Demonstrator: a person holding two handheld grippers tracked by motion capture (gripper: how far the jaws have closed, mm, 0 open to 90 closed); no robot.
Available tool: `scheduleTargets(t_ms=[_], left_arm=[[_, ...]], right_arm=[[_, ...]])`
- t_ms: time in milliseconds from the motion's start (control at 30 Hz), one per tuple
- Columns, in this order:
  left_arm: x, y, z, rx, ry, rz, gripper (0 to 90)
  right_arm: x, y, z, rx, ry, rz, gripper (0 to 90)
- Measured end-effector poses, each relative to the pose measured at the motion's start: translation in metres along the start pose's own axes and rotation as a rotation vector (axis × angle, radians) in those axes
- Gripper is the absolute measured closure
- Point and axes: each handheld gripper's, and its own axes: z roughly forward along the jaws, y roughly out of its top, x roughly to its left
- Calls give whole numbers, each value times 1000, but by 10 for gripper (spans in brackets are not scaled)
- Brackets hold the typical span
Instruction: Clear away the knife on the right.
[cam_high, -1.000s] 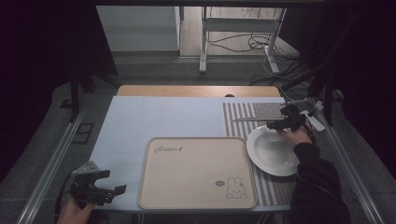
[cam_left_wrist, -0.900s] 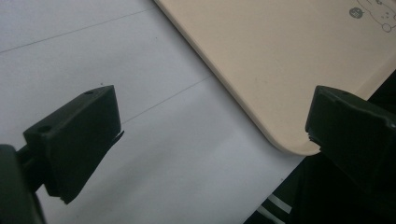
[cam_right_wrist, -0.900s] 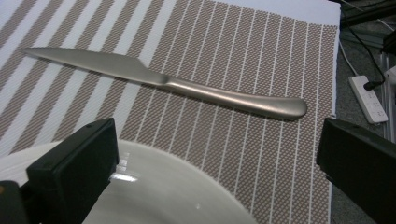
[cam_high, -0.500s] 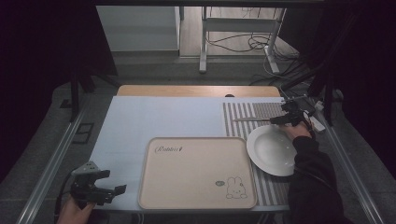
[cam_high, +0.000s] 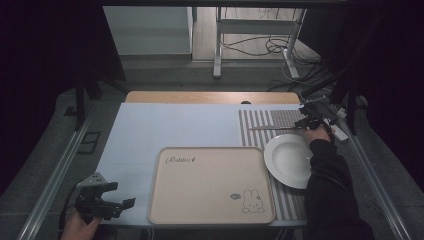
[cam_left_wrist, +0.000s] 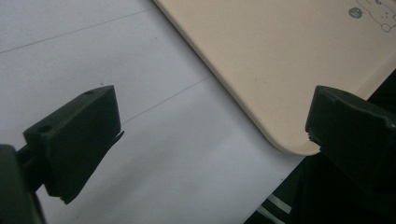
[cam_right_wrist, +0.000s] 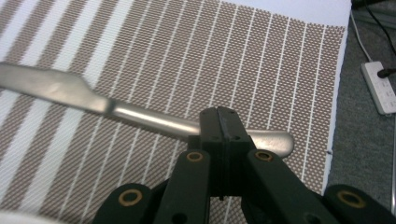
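A metal knife (cam_right_wrist: 93, 100) lies across the striped placemat (cam_right_wrist: 210, 46), with its handle passing under the tips of my right gripper (cam_right_wrist: 223, 116). That gripper's jaws are pressed together, and I cannot tell whether they touch the handle. From above, the right gripper (cam_high: 305, 121) is at the mat's far right, just past the white plate (cam_high: 287, 160), and the knife (cam_high: 275, 128) points left from it. My left gripper (cam_high: 127, 202) is open at the table's near left corner. Its jaws (cam_left_wrist: 212, 126) stand wide apart beside a corner of the beige rabbit tray (cam_left_wrist: 280, 56).
The beige tray (cam_high: 210, 185) takes up the near middle of the pale blue table top. The plate rests on the placemat (cam_high: 270, 120), right of the tray. A white power strip (cam_right_wrist: 380, 88) lies on the floor beyond the table's right edge.
My right gripper has moved a little farther from the plate's far rim and left over the striped mat. The left gripper has not moved.
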Motion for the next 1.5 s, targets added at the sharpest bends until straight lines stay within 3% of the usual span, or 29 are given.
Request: scheduleTargets(t_ms=[233, 333, 500, 700, 867, 1033, 1167, 1200, 1267, 1300, 1433, 1500], left_arm=[[0, 0, 0, 1, 0, -1, 30], [0, 0, 0, 3, 1, 1, 30], [0, 0, 0, 2, 2, 1, 31], [0, 0, 0, 5, 5, 2, 31], [0, 0, 0, 6, 6, 0, 31], [-1, 0, 1, 8, 7, 0, 31], [0, 0, 1, 8, 7, -1, 31], [0, 0, 1, 8, 7, -2, 31], [0, 1, 1, 8, 6, -5, 31], [0, 1, 1, 9, 5, -5, 31], [0, 1, 1, 8, 4, -6, 31], [0, 1, 1, 6, 4, -5, 31]], right_arm=[[-4, 3, 11, -32, -26, 17, 900], [-3, 3, 17, -13, -51, -6, 900], [-5, 1, 15, 1, -47, 7, 900], [-10, -9, 5, 44, 10, 19, 900], [-8, -17, -4, 88, 36, -26, 900], [-7, -22, -11, 152, 75, -33, 900], [-7, -22, -15, 192, 78, -48, 900], [-8, -21, -16, 173, 72, -43, 899], [-11, -18, -20, 106, 92, -5, 770], [-11, -15, -20, 85, 95, 18, 663], [-6, -7, -15, 79, 82, -1, 450], [-2, -3, -12, 80, 88, -7, 388]])
